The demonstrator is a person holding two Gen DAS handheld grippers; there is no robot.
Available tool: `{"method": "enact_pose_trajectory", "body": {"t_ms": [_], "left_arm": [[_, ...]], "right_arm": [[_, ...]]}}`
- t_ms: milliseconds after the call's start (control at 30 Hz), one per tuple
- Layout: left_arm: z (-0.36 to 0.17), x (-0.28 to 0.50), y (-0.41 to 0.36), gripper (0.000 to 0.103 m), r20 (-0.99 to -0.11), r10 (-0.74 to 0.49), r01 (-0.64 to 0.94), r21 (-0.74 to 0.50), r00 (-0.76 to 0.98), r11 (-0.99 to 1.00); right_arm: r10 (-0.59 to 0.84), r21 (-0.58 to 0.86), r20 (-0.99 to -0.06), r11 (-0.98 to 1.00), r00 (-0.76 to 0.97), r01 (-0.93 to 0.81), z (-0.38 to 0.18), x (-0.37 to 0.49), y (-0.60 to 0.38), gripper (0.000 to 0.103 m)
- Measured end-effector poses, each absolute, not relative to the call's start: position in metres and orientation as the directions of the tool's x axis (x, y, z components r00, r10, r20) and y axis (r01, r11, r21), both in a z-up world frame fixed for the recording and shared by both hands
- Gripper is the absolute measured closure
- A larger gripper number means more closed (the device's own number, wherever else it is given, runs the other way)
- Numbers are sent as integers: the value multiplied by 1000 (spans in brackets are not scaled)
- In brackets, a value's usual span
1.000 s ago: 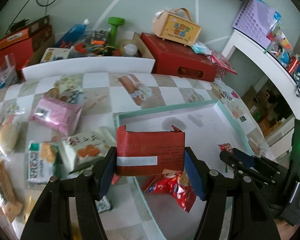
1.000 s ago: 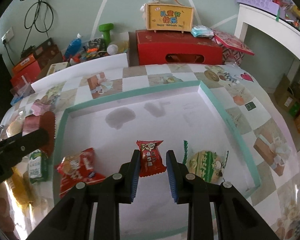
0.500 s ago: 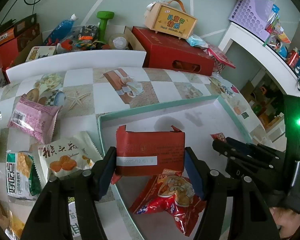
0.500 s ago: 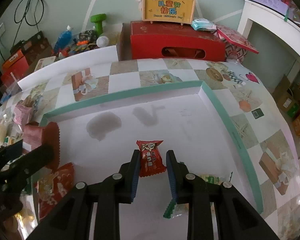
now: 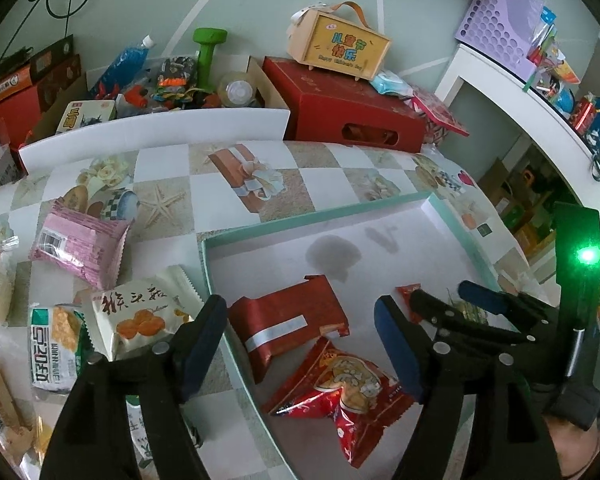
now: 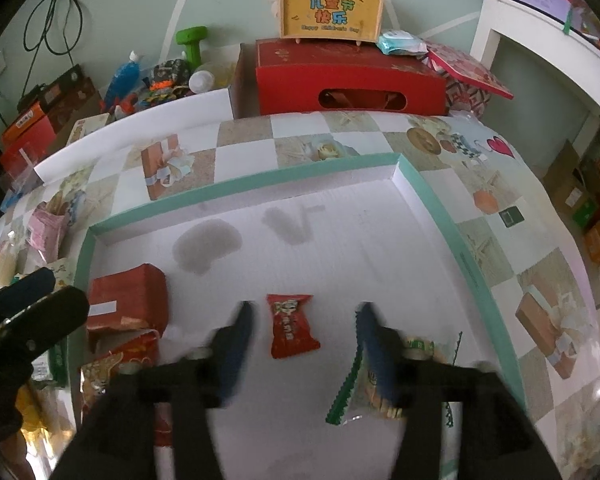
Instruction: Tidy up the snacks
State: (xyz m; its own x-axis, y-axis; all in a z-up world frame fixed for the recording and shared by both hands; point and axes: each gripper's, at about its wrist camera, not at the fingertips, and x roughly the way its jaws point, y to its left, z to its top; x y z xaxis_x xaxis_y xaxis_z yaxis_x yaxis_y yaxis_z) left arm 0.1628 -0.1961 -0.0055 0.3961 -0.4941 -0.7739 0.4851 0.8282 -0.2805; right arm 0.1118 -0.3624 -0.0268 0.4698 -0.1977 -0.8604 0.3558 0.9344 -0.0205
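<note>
A shallow white tray with a teal rim [image 5: 312,216] [image 6: 432,200] lies on the patterned table. My left gripper [image 5: 300,332] is opening; the dark red foil pack [image 5: 288,324] [image 6: 128,300] lies free in the tray between its spread fingers, no pad on it. It leans on a red snack bag [image 5: 352,384] [image 6: 112,364]. My right gripper [image 6: 304,340] is opening too, and the small red candy packet [image 6: 292,326] rests loose on the tray floor between its blurred fingers. A green-edged snack pack [image 6: 380,384] lies under the right finger.
Left of the tray lie loose snacks: a pink pack [image 5: 80,244], a white pack with orange fruit [image 5: 136,316] and a green-and-white pack [image 5: 56,348]. Behind the table stand a red box [image 6: 348,80], a yellow carry case [image 6: 330,8] and a cluttered carton [image 5: 160,88].
Both grippers have spread their fingers. The dark red pack dropped from the left gripper into the tray and tilted; the small red packet fell out of the right gripper's grip onto the tray floor.
</note>
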Motion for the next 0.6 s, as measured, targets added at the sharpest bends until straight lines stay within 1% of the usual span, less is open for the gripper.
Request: {"method": "enact_pose_trajectory", "body": {"t_ms": [33, 67, 100, 133, 200, 300, 367, 600], "left_arm": [[-4, 162, -195, 20, -775, -488, 482, -275, 401, 832], [-3, 162, -194, 11, -775, -481, 477, -268, 410, 837], [-1, 161, -192, 8, -772, -476, 472, -262, 421, 842], [0, 160, -191, 8, -771, -472, 469, -257, 428, 845], [2, 160, -187, 8, -771, -457, 458, -244, 442, 855], [4, 160, -181, 6, -772, -442, 443, -234, 456, 865], [5, 159, -177, 3, -771, -436, 429, -234, 464, 872], [11, 153, -157, 2, -760, -424, 388, -244, 492, 889]], "right_arm": [[-197, -18, -859, 934, 472, 358, -26, 110, -362, 30], [-198, -19, -860, 934, 470, 357, -25, 108, -362, 27], [-198, -21, -861, 934, 469, 357, -24, 107, -362, 22], [-199, -21, -861, 934, 468, 357, -23, 106, -361, 19], [-197, -18, -860, 934, 470, 357, -21, 104, -361, 9], [-188, -10, -859, 936, 476, 353, -17, 99, -359, 0], [-188, -12, -857, 938, 480, 347, -14, 96, -357, 0], [-217, -47, -845, 941, 488, 336, -3, 84, -346, 0]]}}
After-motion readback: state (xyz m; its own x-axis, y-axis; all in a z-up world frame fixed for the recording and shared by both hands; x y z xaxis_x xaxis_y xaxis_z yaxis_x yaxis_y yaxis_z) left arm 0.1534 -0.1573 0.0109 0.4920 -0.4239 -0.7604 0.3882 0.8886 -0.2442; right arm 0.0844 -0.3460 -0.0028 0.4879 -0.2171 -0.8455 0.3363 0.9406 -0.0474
